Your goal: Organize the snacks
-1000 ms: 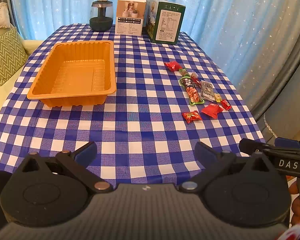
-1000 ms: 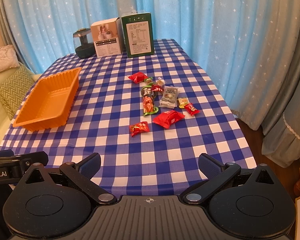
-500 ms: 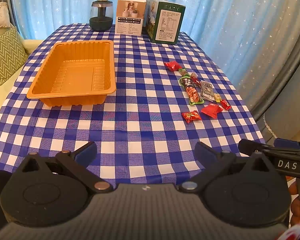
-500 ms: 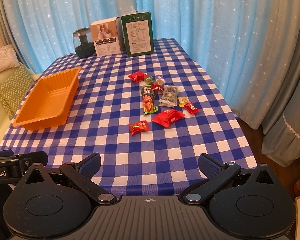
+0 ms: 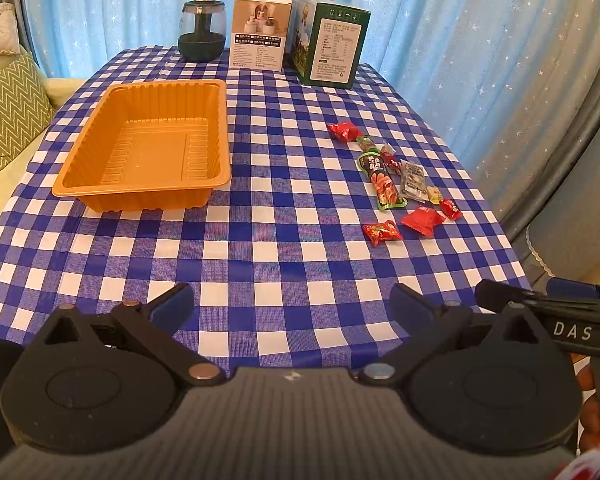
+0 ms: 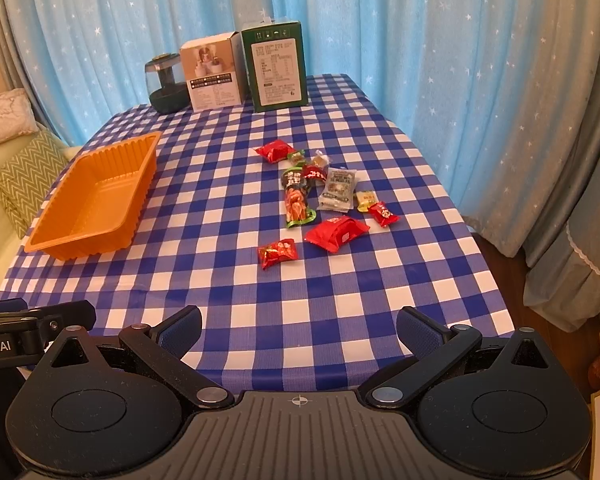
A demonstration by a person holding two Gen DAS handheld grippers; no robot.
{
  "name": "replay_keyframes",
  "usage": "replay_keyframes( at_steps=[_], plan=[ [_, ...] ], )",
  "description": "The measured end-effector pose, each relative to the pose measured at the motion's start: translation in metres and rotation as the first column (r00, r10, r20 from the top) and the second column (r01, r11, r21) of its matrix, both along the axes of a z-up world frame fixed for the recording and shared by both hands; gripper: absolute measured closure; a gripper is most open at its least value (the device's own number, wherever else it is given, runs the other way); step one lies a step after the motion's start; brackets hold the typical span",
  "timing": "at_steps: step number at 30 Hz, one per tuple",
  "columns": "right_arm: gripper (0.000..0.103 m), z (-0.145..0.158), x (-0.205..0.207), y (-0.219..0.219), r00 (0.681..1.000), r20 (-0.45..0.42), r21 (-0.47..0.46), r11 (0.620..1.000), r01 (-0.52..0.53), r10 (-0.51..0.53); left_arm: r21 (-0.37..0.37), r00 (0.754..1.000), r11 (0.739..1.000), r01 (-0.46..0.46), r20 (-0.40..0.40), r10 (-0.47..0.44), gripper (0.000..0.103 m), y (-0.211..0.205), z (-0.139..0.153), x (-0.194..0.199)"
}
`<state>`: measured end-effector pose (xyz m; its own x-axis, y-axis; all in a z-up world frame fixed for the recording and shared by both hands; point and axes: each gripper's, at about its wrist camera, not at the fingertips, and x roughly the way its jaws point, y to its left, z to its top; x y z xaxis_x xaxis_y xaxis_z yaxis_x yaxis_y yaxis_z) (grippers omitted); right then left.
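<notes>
The orange tray (image 5: 140,148) lies ahead and left of the left gripper (image 5: 292,308), long axis running away from it, open side up (nothing inside). The snacks (image 6: 320,196) form a loose line ahead of the right gripper (image 6: 298,328), stretching away from it; the long green-edged packet (image 6: 296,200) points the same way. Both grippers hover level at the table's (image 6: 228,288) near edge, side by side, jaws spread wide and holding nothing.
</notes>
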<state>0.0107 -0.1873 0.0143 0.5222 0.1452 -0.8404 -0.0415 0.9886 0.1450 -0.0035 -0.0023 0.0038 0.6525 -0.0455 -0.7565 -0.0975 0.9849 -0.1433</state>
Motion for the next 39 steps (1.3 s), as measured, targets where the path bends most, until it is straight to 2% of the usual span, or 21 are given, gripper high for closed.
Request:
replay_keyframes(
  at_steps=[8, 23, 36, 39],
  plan=[
    [0.000, 0.000, -0.001, -0.001, 1.000, -0.001, 0.000, 1.000, 0.001, -0.001, -0.005, 1.000, 1.000, 0.001, 0.001, -0.001, 0.000, 0.000, 0.000, 0.000],
    [0.000, -0.017, 0.008, -0.010, 0.999, -0.024, 0.010, 0.999, 0.033, -0.033, -0.107, 1.000, 0.994, 0.022, -0.015, -0.024, 0.000, -0.001, -0.012, 0.018],
    [0.000, -0.036, 0.029, -0.023, 0.996, -0.041, 0.025, 0.996, 0.082, -0.080, -0.097, 0.997, 0.992, 0.077, -0.014, -0.078, 0.000, -0.009, -0.030, 0.050],
    [0.000, -0.042, 0.035, -0.029, 0.994, -0.028, 0.033, 0.993, 0.111, -0.110, -0.089, 0.994, 0.990, 0.109, -0.009, -0.110, 0.010, -0.013, -0.038, 0.063]
  ],
)
